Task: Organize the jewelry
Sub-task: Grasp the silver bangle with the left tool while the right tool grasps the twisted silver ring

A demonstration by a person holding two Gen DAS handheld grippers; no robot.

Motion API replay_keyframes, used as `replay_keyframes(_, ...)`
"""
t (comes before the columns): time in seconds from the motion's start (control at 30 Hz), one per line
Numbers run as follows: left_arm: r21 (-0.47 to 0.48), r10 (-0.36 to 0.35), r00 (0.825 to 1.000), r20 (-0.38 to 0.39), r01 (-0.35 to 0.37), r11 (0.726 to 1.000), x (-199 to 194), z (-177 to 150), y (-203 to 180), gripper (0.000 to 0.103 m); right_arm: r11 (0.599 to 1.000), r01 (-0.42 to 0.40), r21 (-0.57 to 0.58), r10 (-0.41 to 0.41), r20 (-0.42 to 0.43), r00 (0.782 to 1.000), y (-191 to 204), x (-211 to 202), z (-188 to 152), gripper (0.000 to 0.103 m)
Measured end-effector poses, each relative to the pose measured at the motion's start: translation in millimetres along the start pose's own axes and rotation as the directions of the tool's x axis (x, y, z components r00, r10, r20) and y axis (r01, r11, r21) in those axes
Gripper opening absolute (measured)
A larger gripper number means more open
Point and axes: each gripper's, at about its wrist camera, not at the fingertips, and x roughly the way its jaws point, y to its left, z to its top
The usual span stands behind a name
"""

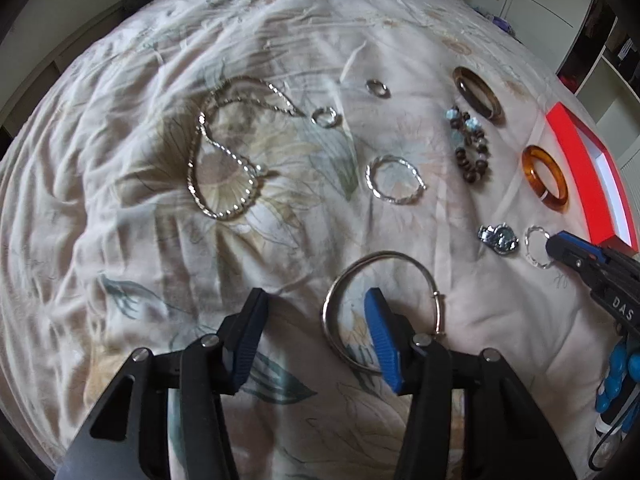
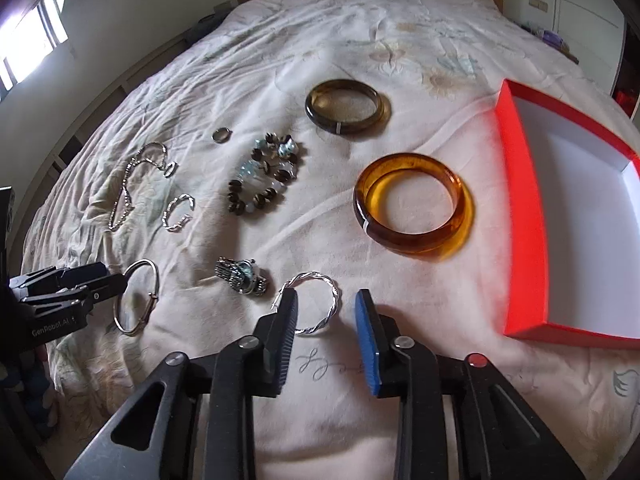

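Blue-padded jaws of the left gripper [image 1: 316, 300] straddle the rim of a plain silver bangle [image 1: 380, 308], unclenched; the right gripper [image 2: 326, 300], marked "DAS", brackets a twisted silver hoop [image 2: 316, 304], not gripping. "GenRobot.AI" marks the left tool. At right, a red box [image 2: 524, 216] sits empty.

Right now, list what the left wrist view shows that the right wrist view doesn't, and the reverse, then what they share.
Only the left wrist view: the chain necklace spread out whole, and the left hand-held gripper from above, one finger inside the plain silver bangle.

Only the right wrist view: the red box's white, empty interior, a window, and the right hand-held gripper with its fingers astride the twisted silver bangle, not yet pressing it.

Both: the amber bangle, dark bangle, bead bracelet and watch on the bedspread.
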Motion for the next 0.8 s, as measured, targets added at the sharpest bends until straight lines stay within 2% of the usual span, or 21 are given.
replay_keyframes(0.17, -0.008, -0.018, 0.999, -0.029, 0.018, 1.000, 20, -1, 1, 0.048, 1.000, -0.006, 0.005, 0.007, -0.036, 0.999, -5, 18, -2, 0.020)
replay_keyframes(0.37, -0.009, -0.024, 1.000, -0.017, 0.023, 1.000, 25, 0, 2, 0.045, 1.000, -0.005, -0.012, 0.004, -0.055, 0.998, -5, 29, -1, 0.020)
replay_keyframes(0.47, -0.010, -0.021, 1.000, -0.002, 0.021, 1.000, 23, 0, 4, 0.037, 0.999, 0.018, -0.040, -0.020, -0.058, 0.998, 0, 31, 1, 0.017)
replay_keyframes(0.6, -0.017, -0.021, 1.000, 0.013, 0.022, 1.000, 19, -1, 4, 0.019, 0.994, 0.060, -0.091, -0.066, -0.057, 0.996, 8, 32, 4, 0.011)
replay_keyframes(0.73, -0.028, -0.020, 1.000, 0.022, 0.021, 0.999, 14, -3, 7, 0.008, 0.989, 0.089, -0.118, -0.094, -0.036, 0.995, 16, 24, 5, 0.005)
replay_keyframes(0.8, -0.031, -0.017, 0.999, 0.031, 0.017, 0.999, 8, -1, 7, 0.006, 0.986, 0.103, -0.129, -0.107, -0.018, 0.994, 20, 15, 3, 0.005)
